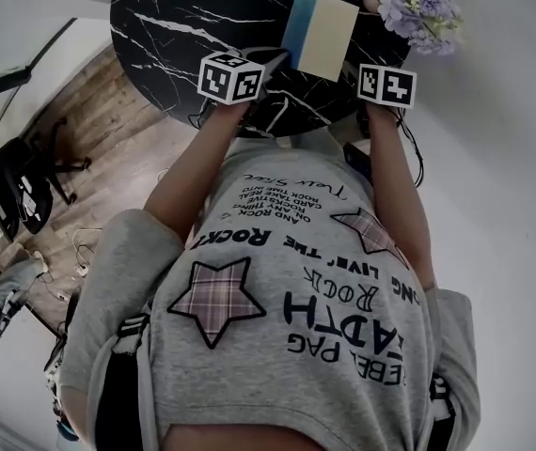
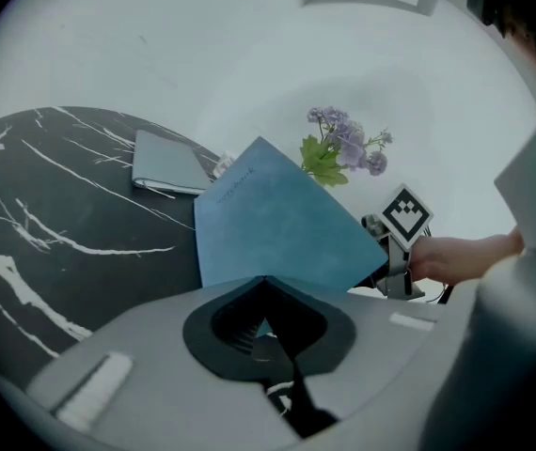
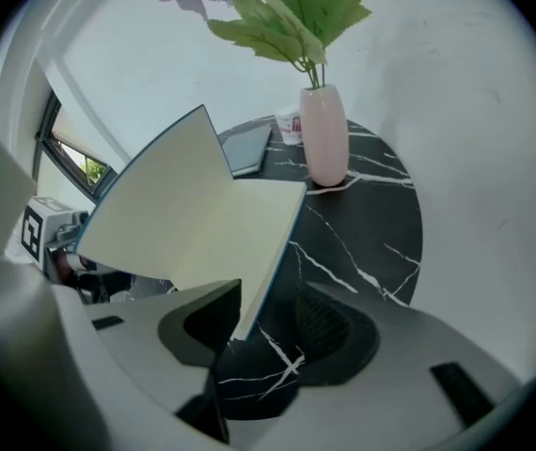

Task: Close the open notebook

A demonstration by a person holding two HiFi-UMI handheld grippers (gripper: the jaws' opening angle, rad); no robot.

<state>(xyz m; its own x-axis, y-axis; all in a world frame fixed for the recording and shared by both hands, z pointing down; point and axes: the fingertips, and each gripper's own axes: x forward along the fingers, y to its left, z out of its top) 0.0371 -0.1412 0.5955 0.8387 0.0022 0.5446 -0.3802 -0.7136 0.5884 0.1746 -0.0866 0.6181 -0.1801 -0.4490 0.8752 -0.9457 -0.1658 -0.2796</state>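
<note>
**A:** On the round table (image 1: 174,26), a black stone-look top, veined white, smooth and hard. Anything on it?

**B:** An open notebook (image 1: 329,36), toward the near side, between both tools. Right half flat, cream pages up. Left half raised and tilted over the spine like a tent flap.

**A:** Raised why?

**B:** To swing it across and shut, probably. Left gripper (image 2: 266,322) clenched on the near corner of that blue cover. Thin, stiff board, matte, faintly grained.

**A:** And the right gripper (image 3: 268,332)?

**B:** Released, jaws wide. Straddles the near corner of the flat half without pinching, one jaw just beside the page edge. Likely parked there to steady the page block during the fold.

**A:** Anything smaller?

**B:** Slim pink vase (image 3: 324,144) just beyond the notebook's far corner. Glossy, rounded, topped with green leaves and lilac blossoms. Near enough to mind when folding.
</note>
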